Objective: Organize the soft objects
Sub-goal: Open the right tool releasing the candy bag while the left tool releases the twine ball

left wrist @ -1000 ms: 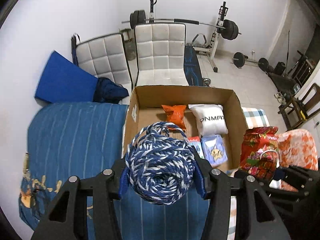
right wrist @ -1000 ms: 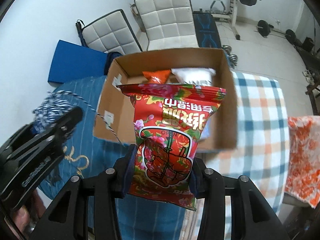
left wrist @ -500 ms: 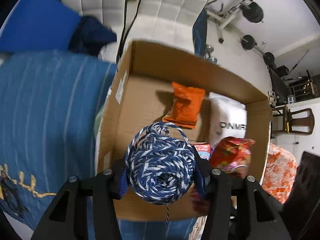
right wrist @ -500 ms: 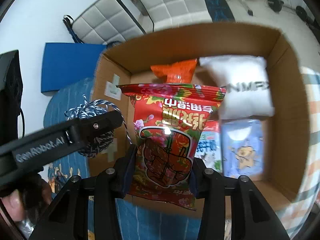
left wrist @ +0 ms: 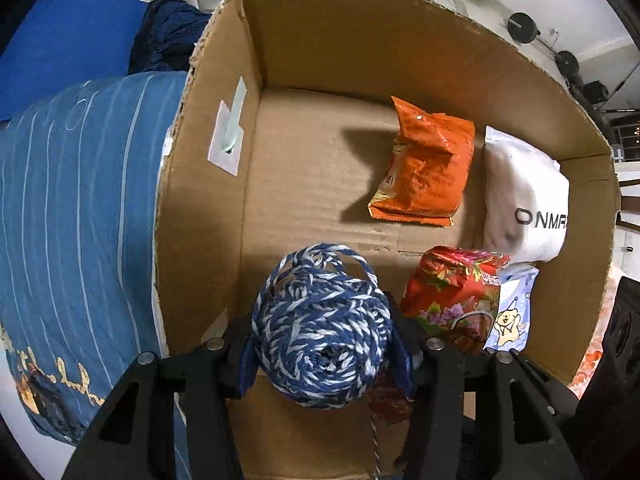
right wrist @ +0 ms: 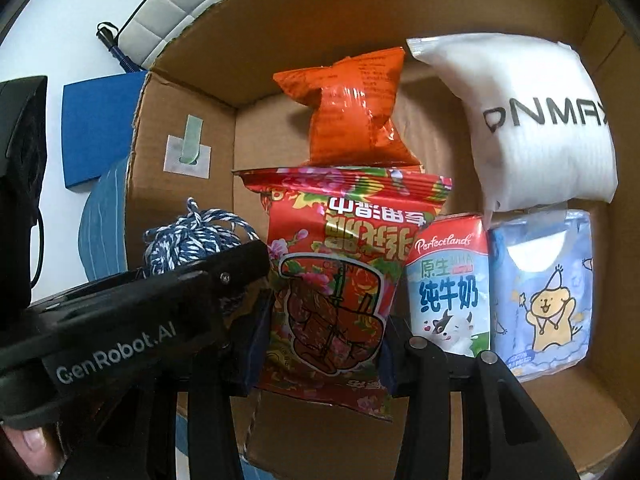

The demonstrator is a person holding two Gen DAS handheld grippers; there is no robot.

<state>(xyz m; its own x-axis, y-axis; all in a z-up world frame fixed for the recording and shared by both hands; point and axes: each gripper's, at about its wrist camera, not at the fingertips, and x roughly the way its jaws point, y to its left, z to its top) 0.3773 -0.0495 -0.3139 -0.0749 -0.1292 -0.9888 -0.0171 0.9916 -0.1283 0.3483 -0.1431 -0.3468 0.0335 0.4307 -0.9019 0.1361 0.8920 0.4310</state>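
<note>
My left gripper (left wrist: 324, 344) is shut on a blue and white yarn ball (left wrist: 320, 328), held inside the open cardboard box (left wrist: 200, 208) near its front left. My right gripper (right wrist: 324, 340) is shut on a red snack bag (right wrist: 340, 280), held inside the box just right of the yarn ball (right wrist: 192, 240); the bag also shows in the left wrist view (left wrist: 452, 292). An orange snack bag (left wrist: 424, 168), a white pillow pack (left wrist: 524, 196), a milk pack (right wrist: 448, 284) and a blue tissue pack (right wrist: 544, 292) lie in the box.
The box stands on a blue striped cover (left wrist: 72, 208). A blue mat (left wrist: 60, 44) and dark cloth (left wrist: 168, 40) lie behind it. White padded chairs (right wrist: 172, 12) and gym weights (left wrist: 524, 28) stand further back. Orange patterned fabric (left wrist: 592, 364) lies right of the box.
Both grippers have moved forward and down into the box with their loads. The box and its contents now fill both views; the yarn ball and the red bag sit side by side.
</note>
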